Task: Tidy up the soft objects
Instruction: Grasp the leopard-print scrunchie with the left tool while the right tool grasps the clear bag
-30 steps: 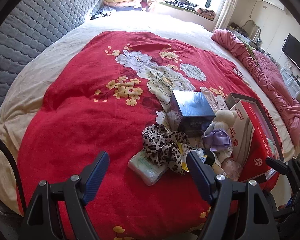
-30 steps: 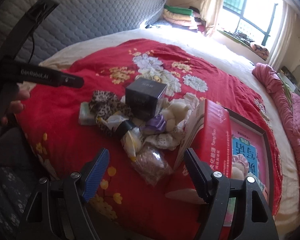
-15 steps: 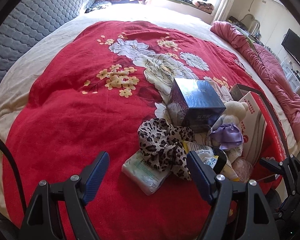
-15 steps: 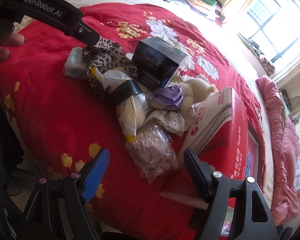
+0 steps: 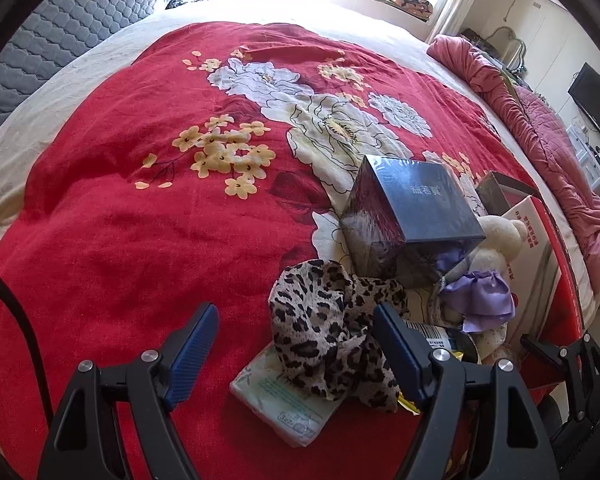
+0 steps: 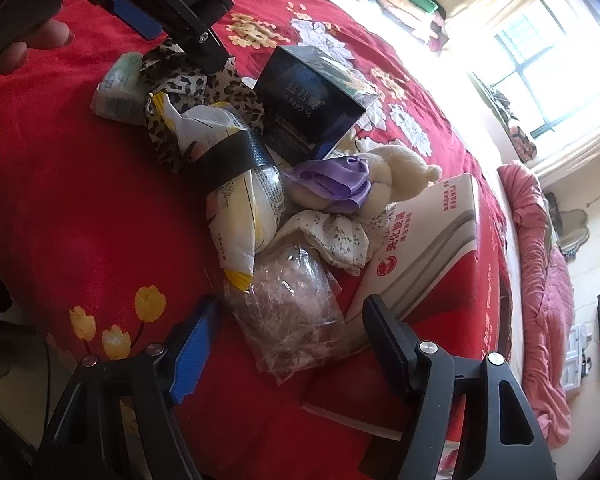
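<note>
Left wrist: open left claw (image 5: pixel 296 350) above leopard-print cloth (image 5: pixel 332 332) on red bedspread (image 5: pixel 140 220).

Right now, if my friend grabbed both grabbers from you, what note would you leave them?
Left gripper: open, empty, fingers over the leopard-print fabric scarf and the pale wrapped tissue pack.
Right gripper: open, empty, jaws have just been closing a little, with the clear crinkly plastic bag between them, not gripped.
Pile on the red flowered blanket: dark glossy box, cream teddy bear with purple bow, taped white snack pouch, open red cardboard box.
Done: nothing sorted yet. Left: everything soft.
</note>
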Demonstrator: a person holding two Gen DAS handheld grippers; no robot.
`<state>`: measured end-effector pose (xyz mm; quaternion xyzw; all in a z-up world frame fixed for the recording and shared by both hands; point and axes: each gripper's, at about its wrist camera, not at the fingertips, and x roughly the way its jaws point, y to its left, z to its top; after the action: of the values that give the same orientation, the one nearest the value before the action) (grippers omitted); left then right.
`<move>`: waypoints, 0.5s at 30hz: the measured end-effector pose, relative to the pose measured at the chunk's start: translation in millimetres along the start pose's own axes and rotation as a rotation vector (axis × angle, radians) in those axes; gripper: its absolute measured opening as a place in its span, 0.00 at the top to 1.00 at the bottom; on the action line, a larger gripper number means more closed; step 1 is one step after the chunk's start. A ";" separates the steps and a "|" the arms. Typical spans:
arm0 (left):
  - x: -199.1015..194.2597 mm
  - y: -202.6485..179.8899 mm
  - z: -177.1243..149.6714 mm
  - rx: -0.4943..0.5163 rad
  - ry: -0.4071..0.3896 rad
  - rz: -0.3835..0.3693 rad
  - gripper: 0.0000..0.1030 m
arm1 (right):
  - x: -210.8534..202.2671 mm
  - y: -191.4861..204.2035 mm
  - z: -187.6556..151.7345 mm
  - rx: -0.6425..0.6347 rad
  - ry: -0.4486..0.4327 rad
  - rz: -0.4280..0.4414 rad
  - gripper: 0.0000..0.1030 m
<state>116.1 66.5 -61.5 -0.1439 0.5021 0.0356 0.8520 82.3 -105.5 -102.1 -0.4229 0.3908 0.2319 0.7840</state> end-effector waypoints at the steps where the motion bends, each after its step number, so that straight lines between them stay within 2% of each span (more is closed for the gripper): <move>1: 1.5 0.2 0.8 0.003 -0.002 0.002 0.24 | 1.1 0.5 0.2 -0.007 -0.003 -0.003 0.29; 3: 4.3 0.0 1.8 0.011 -0.004 0.001 0.26 | 2.8 4.1 -0.8 -0.018 -0.012 -0.013 0.31; 4: 5.5 0.1 2.0 0.010 -0.004 -0.003 0.31 | 3.2 4.2 -0.9 -0.021 -0.018 -0.018 0.33; 6: 8.1 -0.2 2.5 0.012 0.000 -0.025 0.38 | 2.5 6.2 -1.8 -0.034 -0.032 -0.025 0.44; 8: 9.2 -1.2 2.7 0.017 0.000 -0.043 0.49 | 0.2 8.0 -3.2 -0.039 -0.037 -0.024 0.45; 10: 10.6 -1.3 2.4 0.007 0.007 -0.091 0.70 | -4.6 5.5 -6.3 -0.021 -0.045 -0.006 0.46; 12: 10.9 -0.7 2.8 -0.011 0.006 -0.136 0.82 | -11.0 0.9 -7.6 0.005 -0.062 0.009 0.46; 15: 6.2 -2.5 3.3 0.006 -0.022 -0.145 0.91 | -20.3 -10.8 -10.4 0.072 -0.090 0.052 0.47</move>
<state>122.4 64.5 -64.9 -0.1771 0.4812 -0.0259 0.8582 73.6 -120.7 -84.0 -0.3734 0.3743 0.2568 0.8090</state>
